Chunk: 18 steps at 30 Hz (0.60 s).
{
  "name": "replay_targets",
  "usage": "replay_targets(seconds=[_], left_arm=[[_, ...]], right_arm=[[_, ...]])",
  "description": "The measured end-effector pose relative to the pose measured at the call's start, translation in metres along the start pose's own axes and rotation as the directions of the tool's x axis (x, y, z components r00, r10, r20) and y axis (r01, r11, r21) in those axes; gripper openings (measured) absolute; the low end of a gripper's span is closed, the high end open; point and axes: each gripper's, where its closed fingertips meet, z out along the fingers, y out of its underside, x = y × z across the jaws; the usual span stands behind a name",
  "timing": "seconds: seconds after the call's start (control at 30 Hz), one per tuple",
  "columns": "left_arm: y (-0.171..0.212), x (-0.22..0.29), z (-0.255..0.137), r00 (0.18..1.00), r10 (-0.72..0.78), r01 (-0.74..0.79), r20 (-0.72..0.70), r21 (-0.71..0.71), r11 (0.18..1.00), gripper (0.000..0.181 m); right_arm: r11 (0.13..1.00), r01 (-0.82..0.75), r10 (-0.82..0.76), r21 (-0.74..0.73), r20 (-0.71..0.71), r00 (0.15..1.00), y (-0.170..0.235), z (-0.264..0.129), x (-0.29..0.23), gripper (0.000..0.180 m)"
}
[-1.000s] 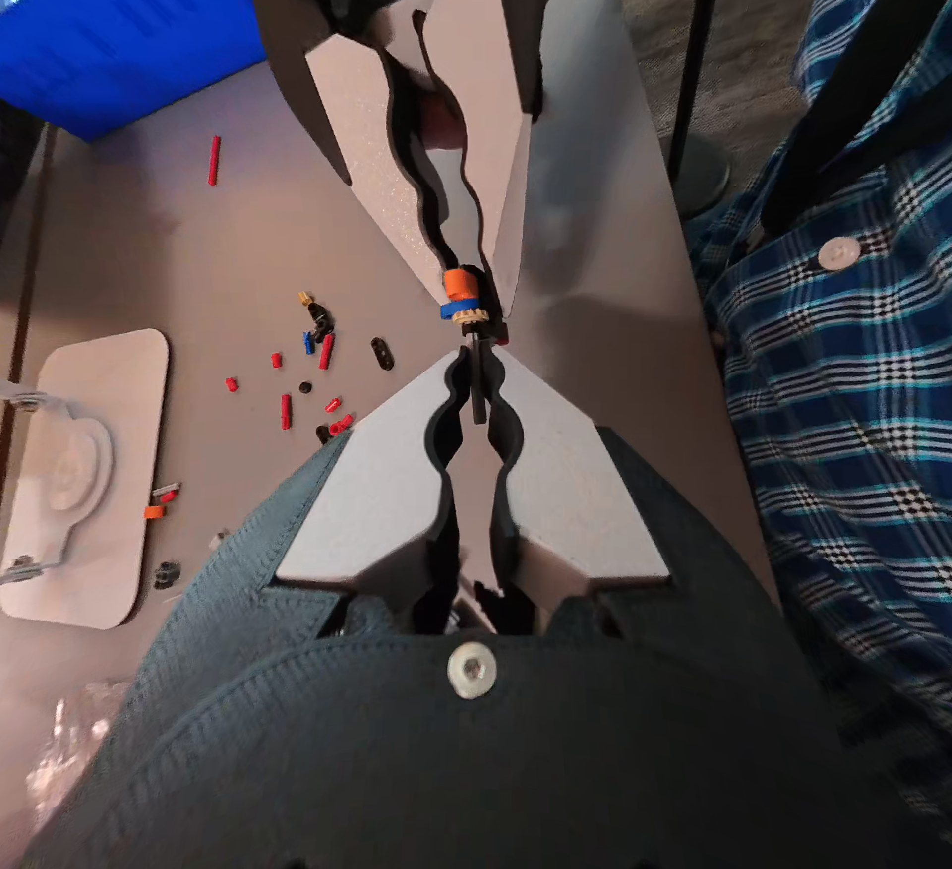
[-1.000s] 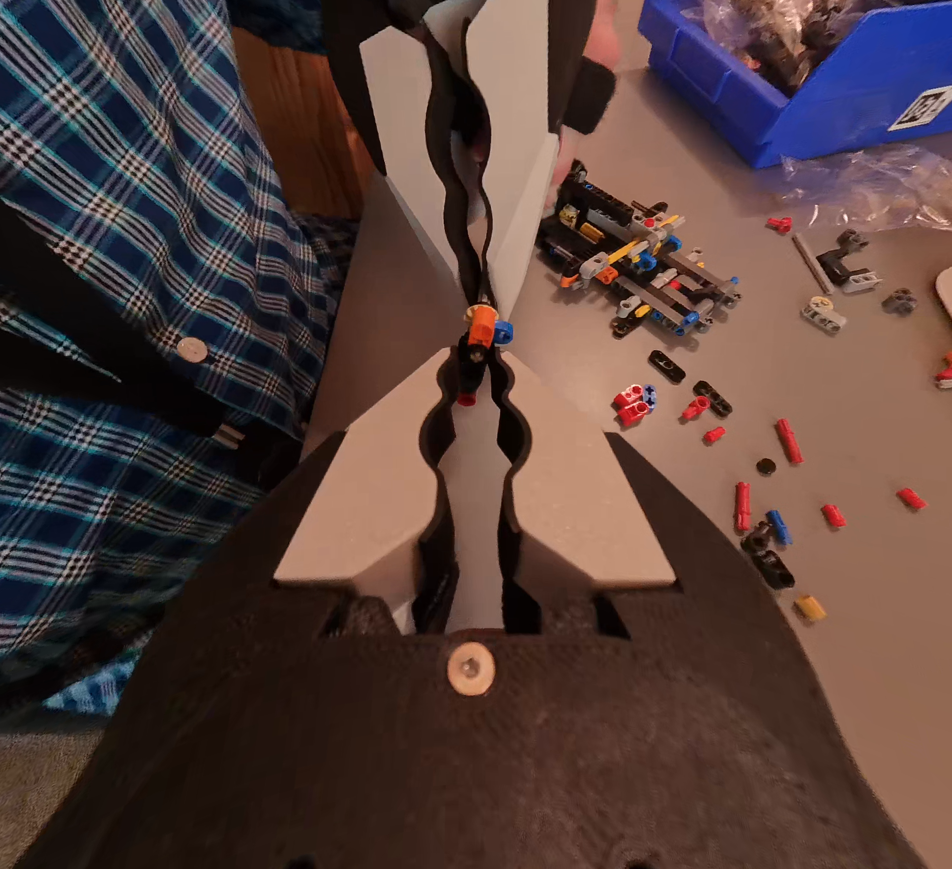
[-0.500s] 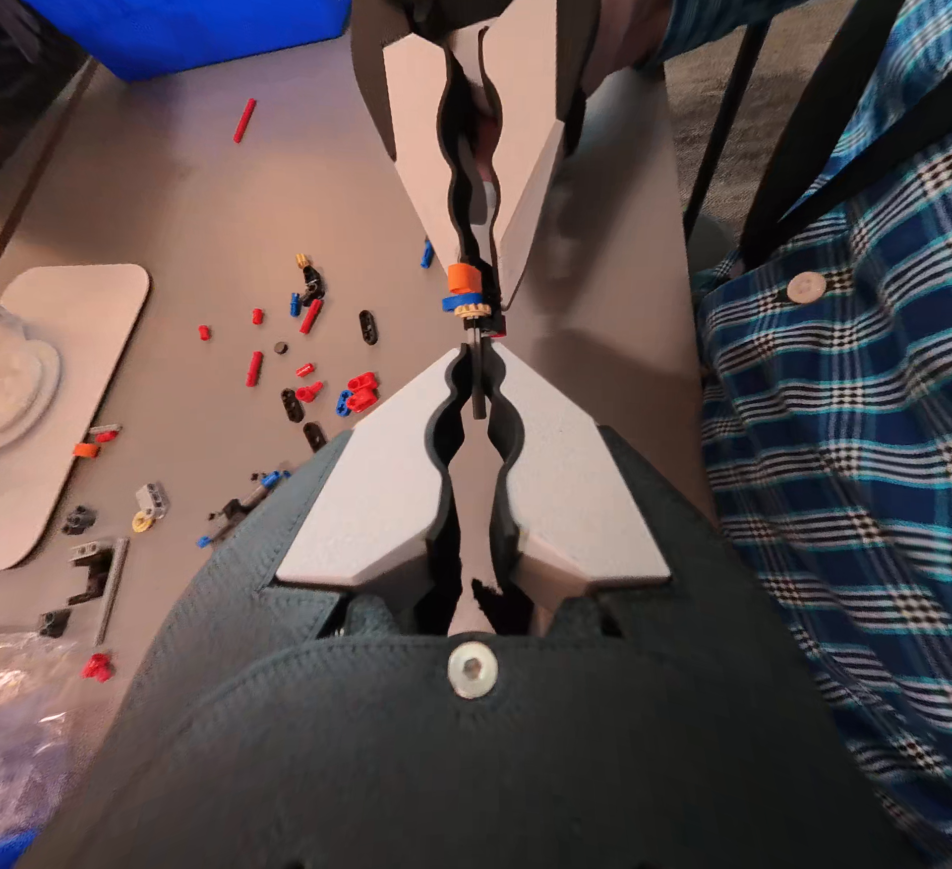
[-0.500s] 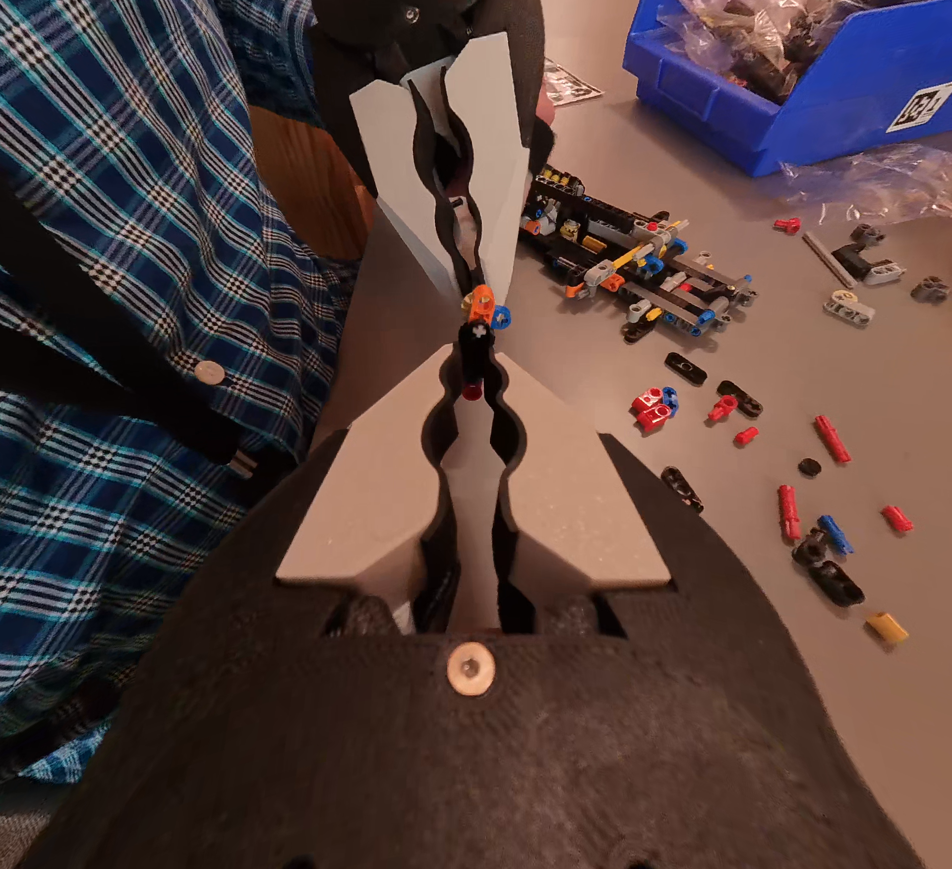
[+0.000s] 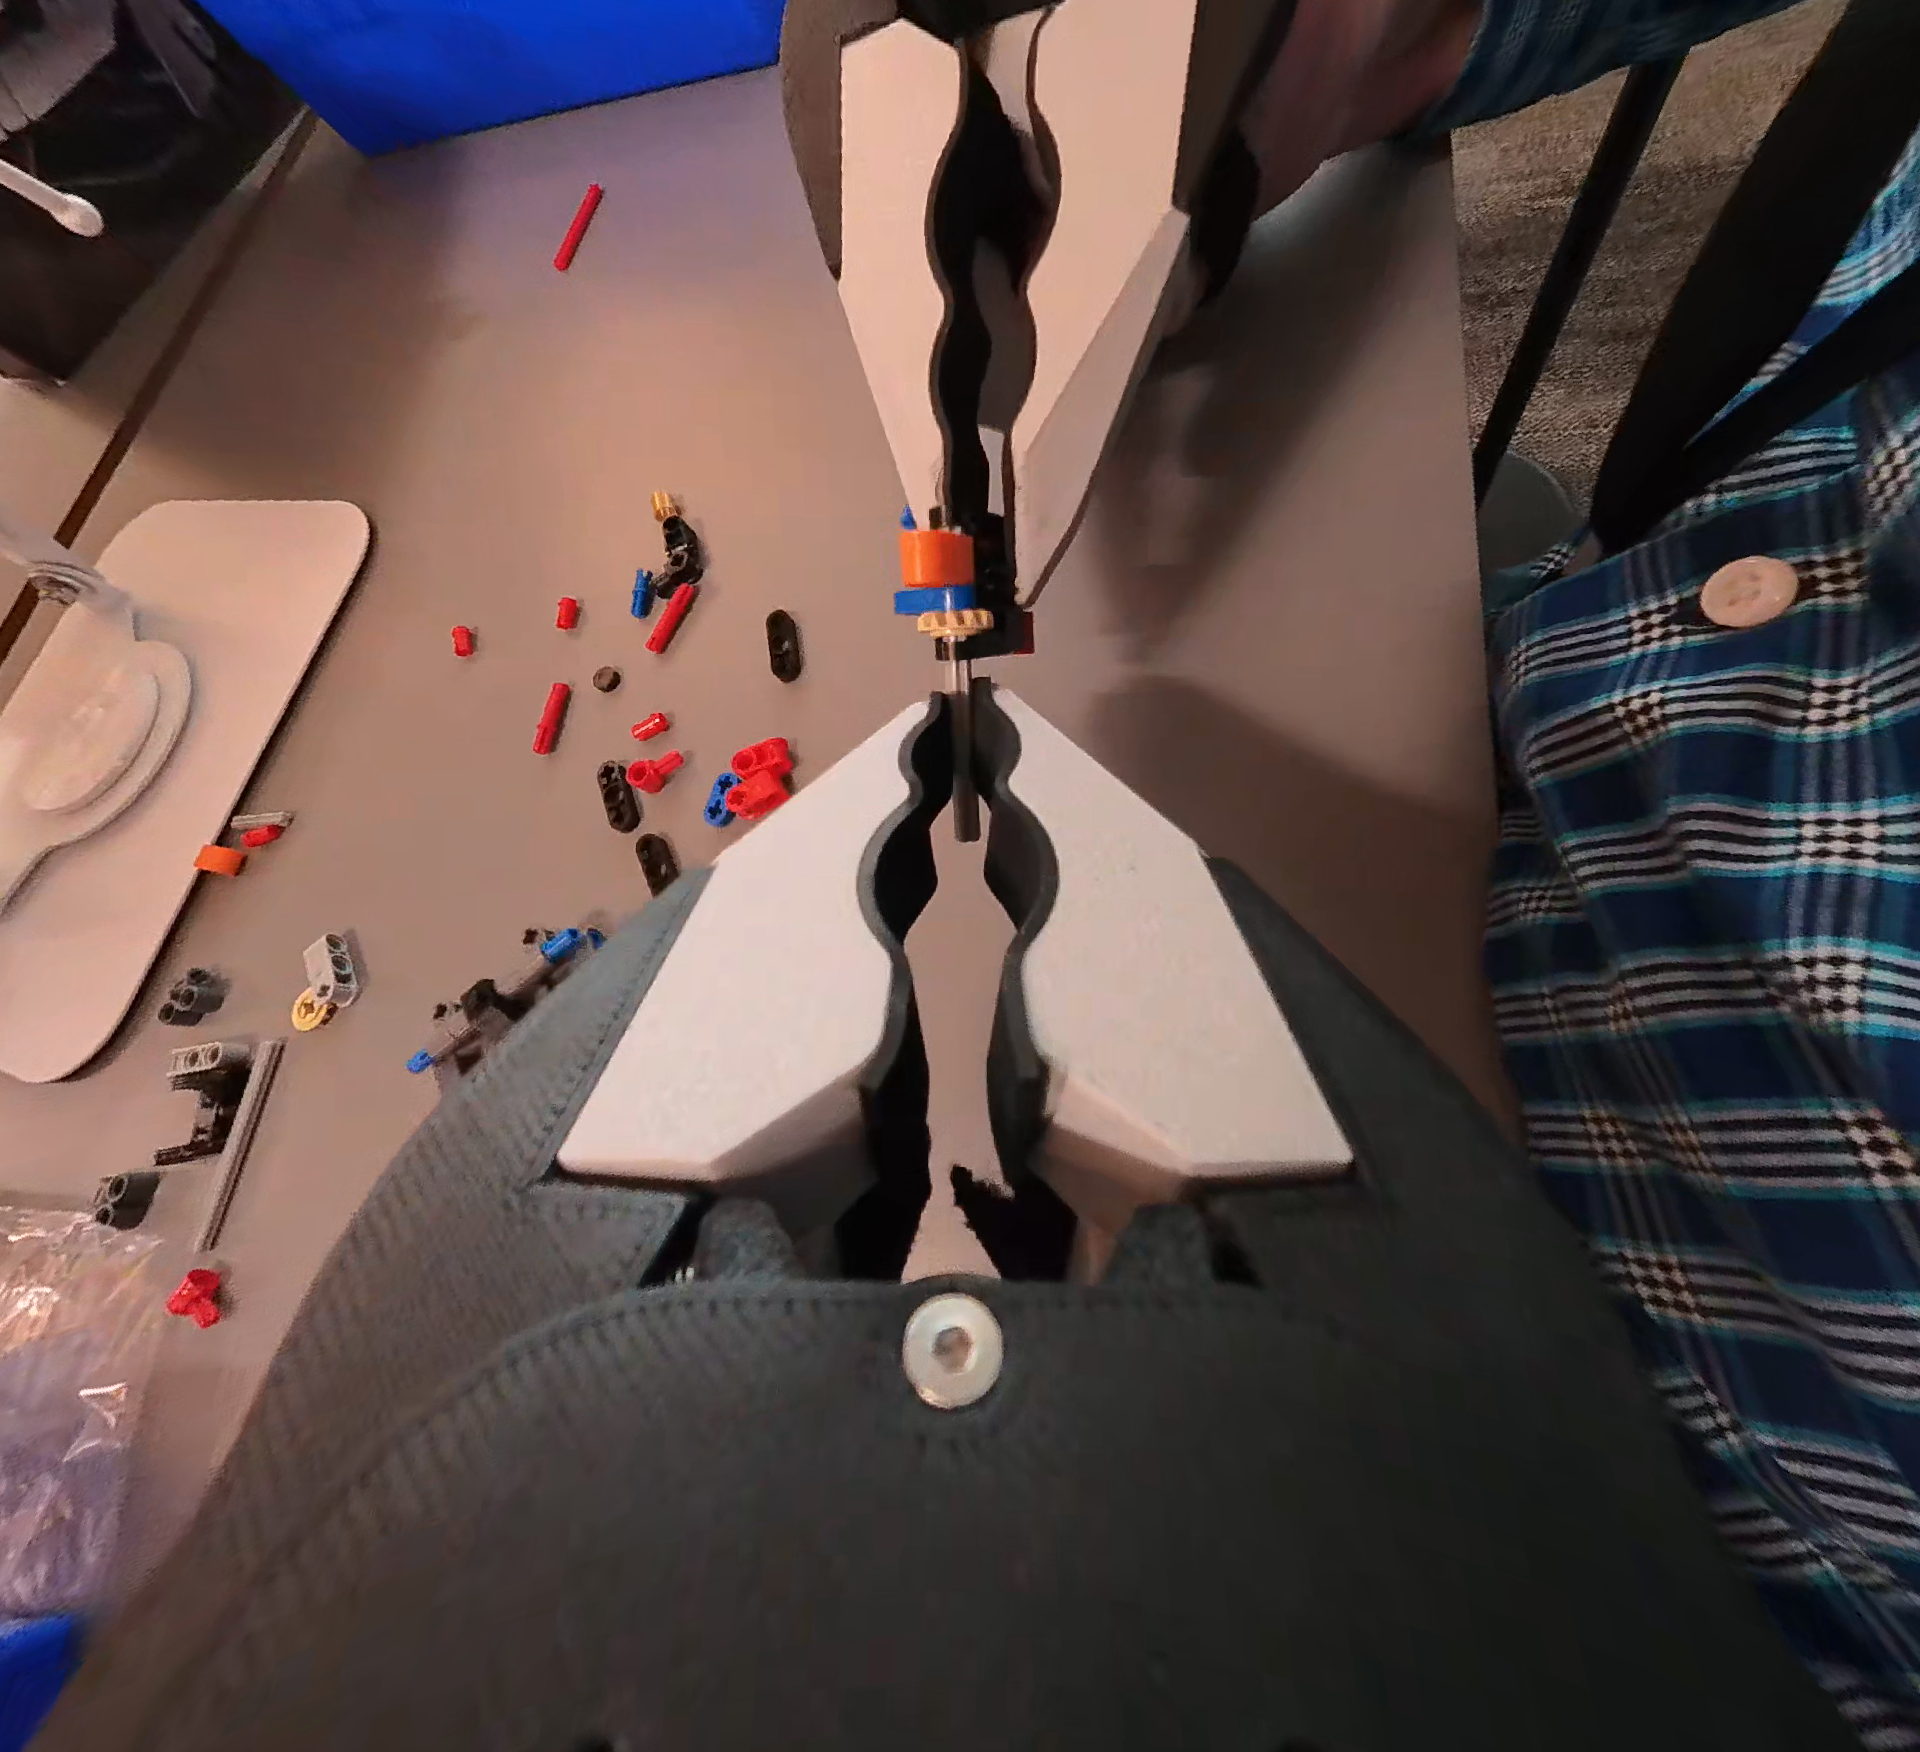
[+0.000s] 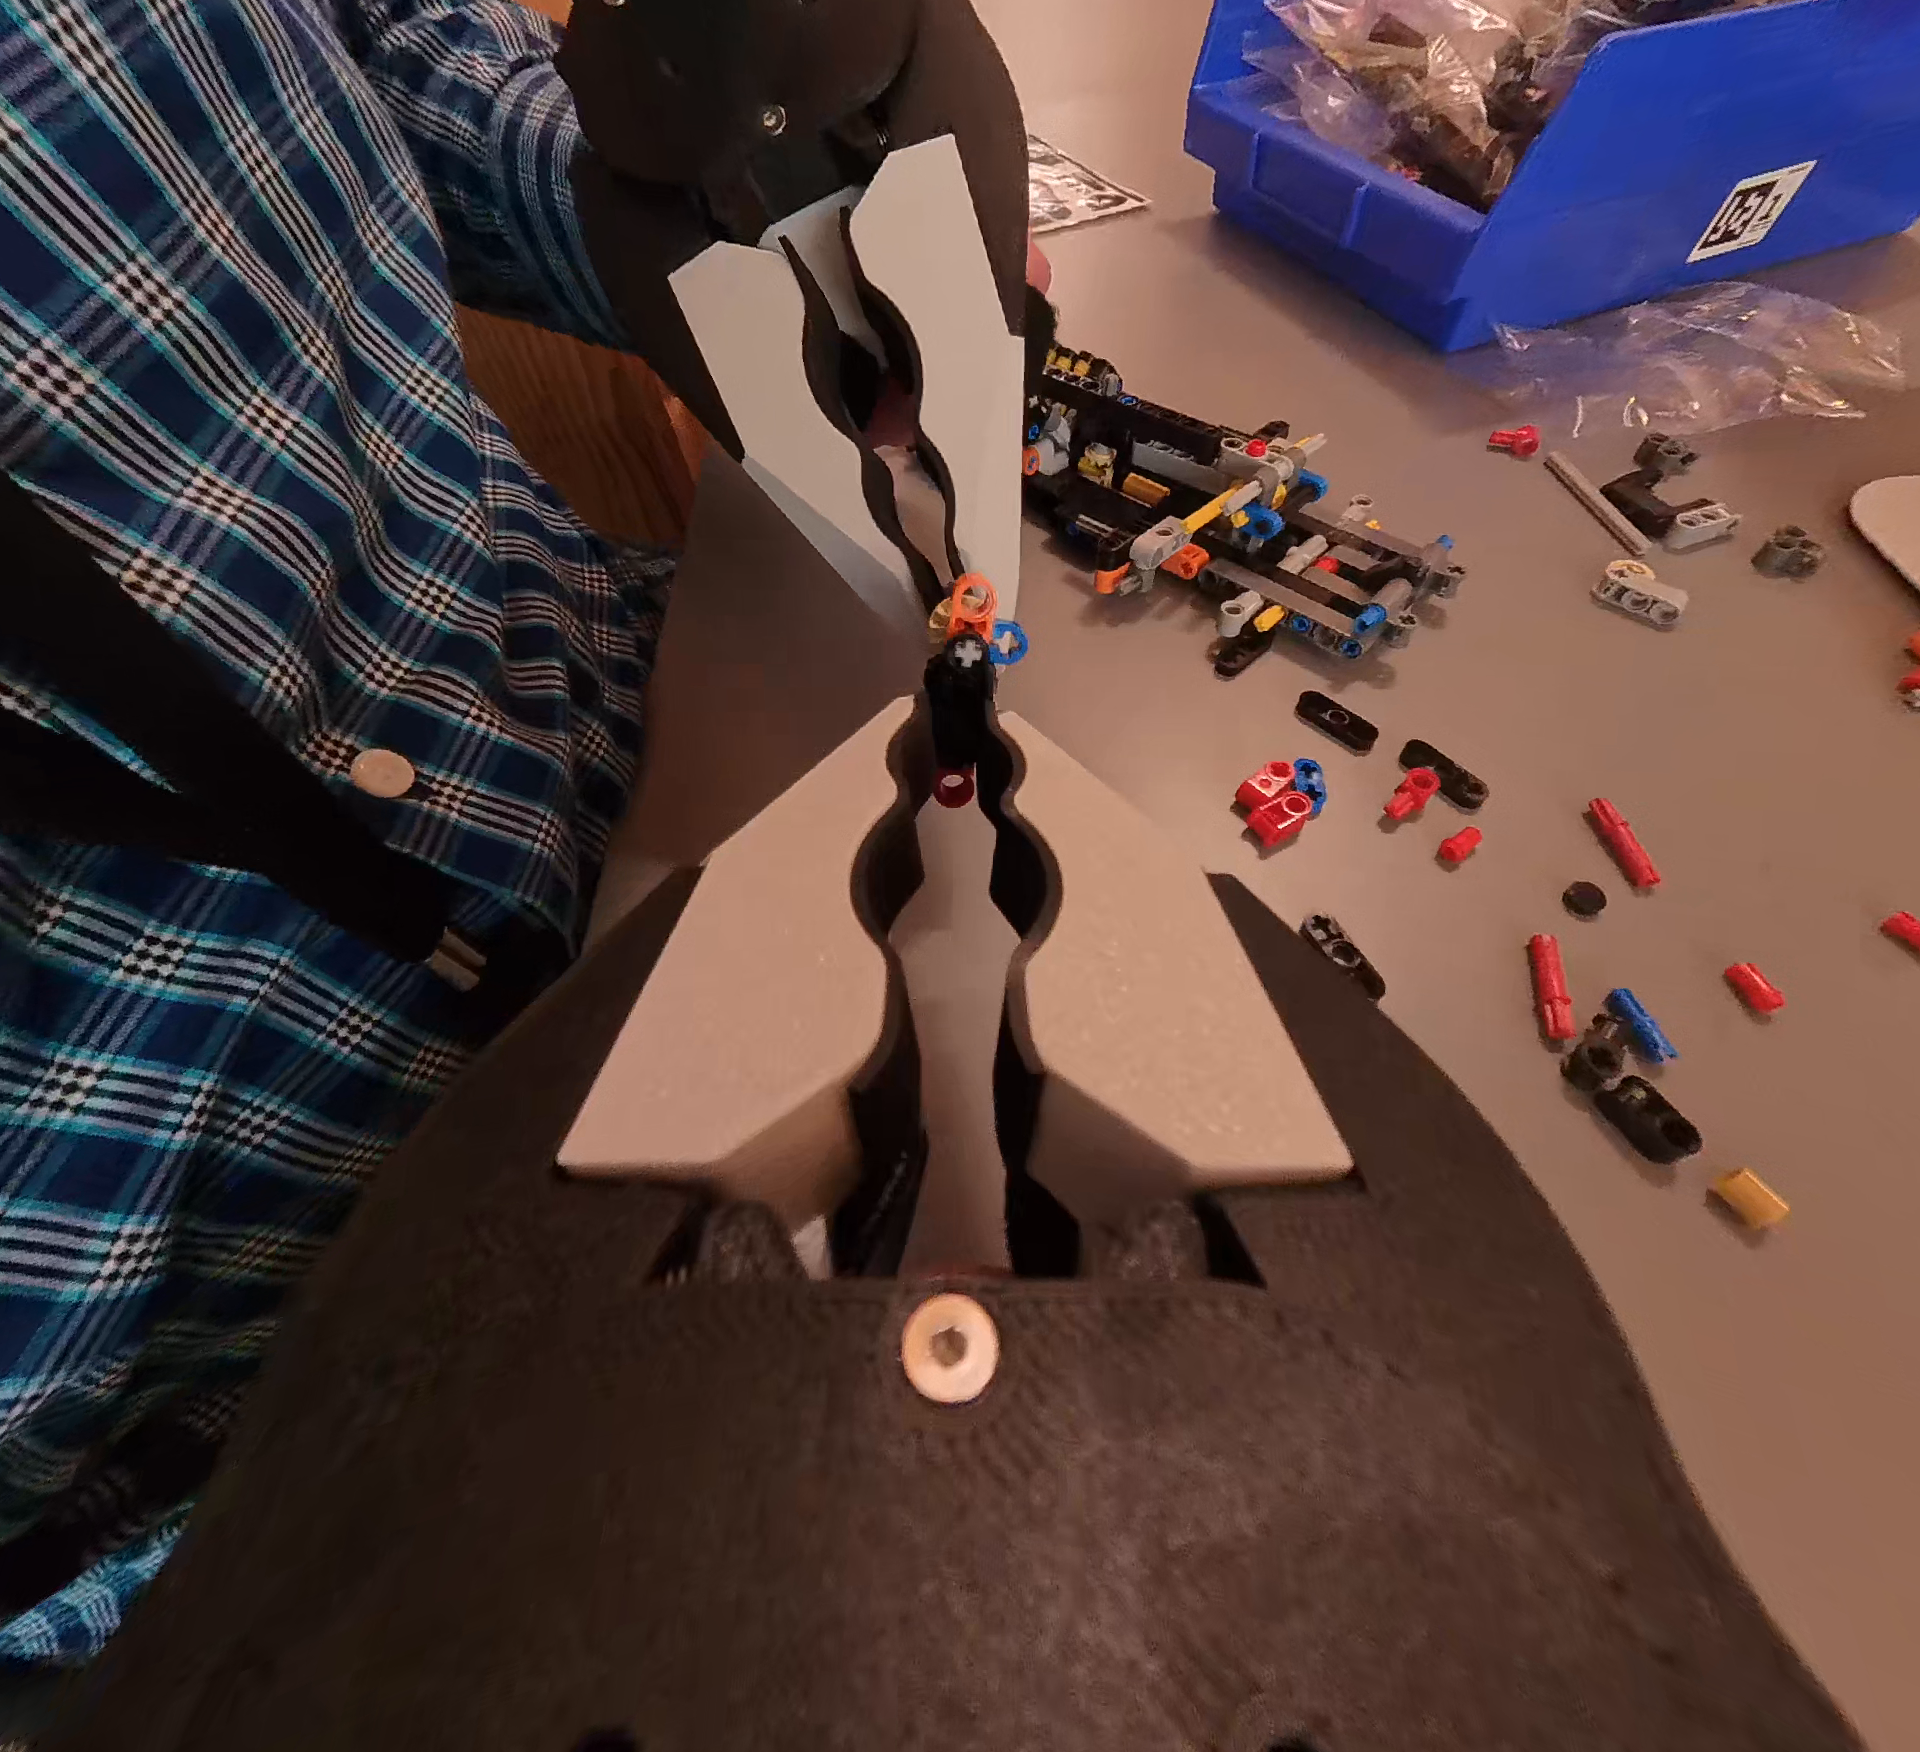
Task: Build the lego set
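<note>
Grippers, left point(image 5: 961, 715) and right point(image 6: 951, 726), pinch one small lego assembly point(image 5: 951, 585).

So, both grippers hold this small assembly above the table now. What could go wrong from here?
1. The left gripper pinches only the thin dark axle near its tip; if the push is off line, the axle may slip or tilt.
2. The right gripper grips the black connector by a narrow part, so it might twist out.
3. The orange bush and the blue piece could slide off and drop among the loose pins on the table.
</note>
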Motion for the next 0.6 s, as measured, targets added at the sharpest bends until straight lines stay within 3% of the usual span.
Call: replay_targets(seconds=[0.17, 0.6], left_arm=[[0.010, -0.001, 0.004, 0.994, 0.106, -0.104, 0.011, -0.101, 0.989, 0.002], [0.004, -0.004, 0.009, 0.983, 0.180, -0.175, 0.024, -0.134, 0.975, 0.002]], right_arm=[[1.000, -0.023, 0.023, -0.018, -0.010, 1.000, 0.002, 0.001, 0.005, 0.010], [1.000, -0.003, 0.003, 0.003, -0.049, 0.999, -0.002, 0.002, 0.010, 0.013]])
